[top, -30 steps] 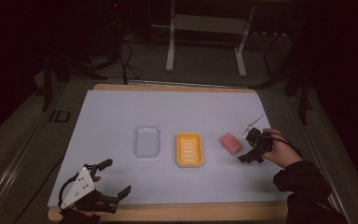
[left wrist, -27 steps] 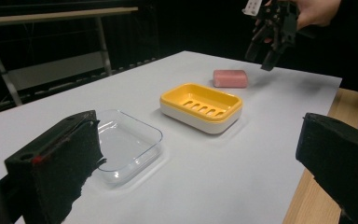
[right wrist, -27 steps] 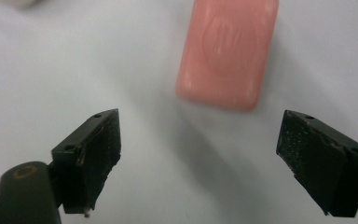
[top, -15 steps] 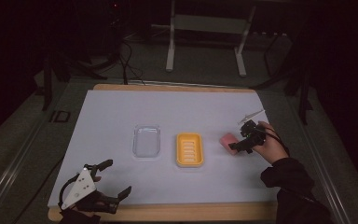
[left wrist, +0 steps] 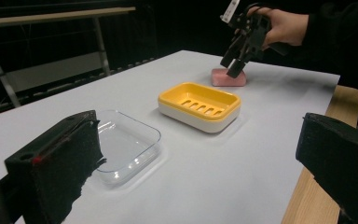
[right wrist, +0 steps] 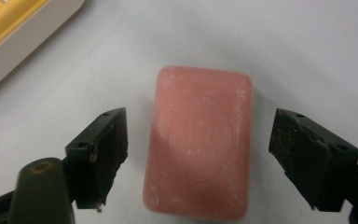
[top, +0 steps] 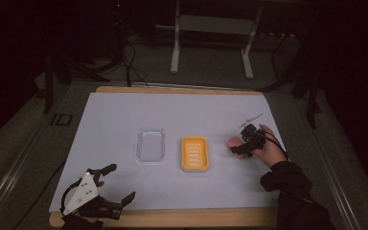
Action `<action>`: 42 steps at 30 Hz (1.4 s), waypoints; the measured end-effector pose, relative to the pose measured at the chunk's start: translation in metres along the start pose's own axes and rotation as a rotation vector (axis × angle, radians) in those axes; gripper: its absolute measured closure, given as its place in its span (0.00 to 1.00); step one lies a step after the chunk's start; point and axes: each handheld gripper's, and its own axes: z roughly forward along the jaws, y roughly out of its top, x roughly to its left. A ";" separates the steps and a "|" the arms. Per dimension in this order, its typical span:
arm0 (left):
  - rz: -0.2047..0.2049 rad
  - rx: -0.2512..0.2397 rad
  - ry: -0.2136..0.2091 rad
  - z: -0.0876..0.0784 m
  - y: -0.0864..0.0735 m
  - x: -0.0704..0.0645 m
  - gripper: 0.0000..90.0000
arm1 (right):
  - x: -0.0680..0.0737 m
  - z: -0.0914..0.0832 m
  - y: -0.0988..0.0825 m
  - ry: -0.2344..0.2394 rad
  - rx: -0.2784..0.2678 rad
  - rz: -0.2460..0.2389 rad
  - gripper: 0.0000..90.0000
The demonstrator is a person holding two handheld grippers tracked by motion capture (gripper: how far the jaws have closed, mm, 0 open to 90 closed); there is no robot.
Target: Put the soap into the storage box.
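Since a second ago, my right gripper (top: 239, 146) has travelled from just right of the pink soap bar (top: 232, 142) to directly over it; left gripper (top: 109, 184) position unchanged at the near left corner of the table (top: 124, 110).

Right gripper: held in my right hand (top: 268, 148), tilted down toward the soap. Jaws spread wide. In the right gripper view the soap bar (right wrist: 199, 142) lies flat on the white table surface between the two jaws, with a gap on either side; neither pad touches it. From the left gripper view, the right gripper (left wrist: 235, 63) hangs just above the soap bar (left wrist: 228, 77), its tips close to the bar's top.

Left gripper: jaws wide apart, nothing between them. It points across the table toward the dishes.

Yellow soap dish (top: 195, 153): slotted tray on a white base, just to the left of the right gripper and the soap, apart from both. Its corner shows at the upper left of the right gripper view (right wrist: 9, 28). In the left gripper view it (left wrist: 199, 105) sits ahead of the jaws, before the soap.

Clear plastic dish (top: 151, 144): shallow, rectangular, nothing in it, beyond the left gripper and beside the yellow dish, not touching it. In the left gripper view it (left wrist: 126, 144) lies just past the left-hand jaw.
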 end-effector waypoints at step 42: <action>-0.001 0.006 -0.002 0.000 0.000 0.000 0.01 | 0.030 -0.007 0.008 -0.170 0.192 0.433 0.42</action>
